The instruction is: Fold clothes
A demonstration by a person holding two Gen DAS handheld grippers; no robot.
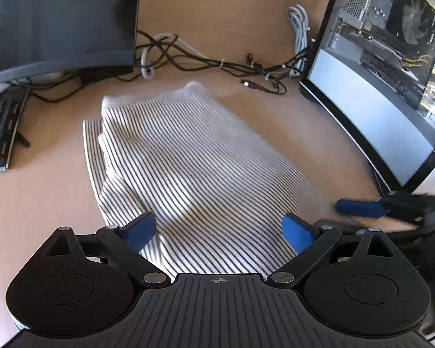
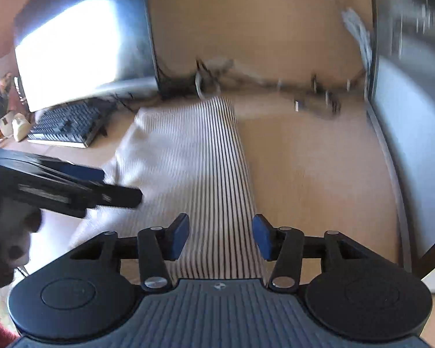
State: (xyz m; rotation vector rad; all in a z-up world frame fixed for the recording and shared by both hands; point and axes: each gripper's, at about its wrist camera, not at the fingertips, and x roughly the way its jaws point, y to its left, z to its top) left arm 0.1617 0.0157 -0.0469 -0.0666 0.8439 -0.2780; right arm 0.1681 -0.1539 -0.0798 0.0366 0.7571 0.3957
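Observation:
A white garment with thin black stripes (image 1: 188,159) lies folded in layers on the wooden desk, also in the right wrist view (image 2: 206,159). My left gripper (image 1: 219,230) is open over the garment's near edge, nothing between its blue pads. My right gripper (image 2: 220,237) is open over the garment's near right edge, holding nothing. The right gripper shows in the left wrist view (image 1: 362,207) at the garment's right side. The left gripper shows in the right wrist view (image 2: 101,185) at the left, over the cloth.
A monitor (image 1: 58,20) and black keyboard (image 1: 0,127) stand at the left. A tangle of cables (image 1: 217,63) runs along the back. An open computer case (image 1: 391,58) stands at the right. Bare desk (image 2: 319,174) lies right of the garment.

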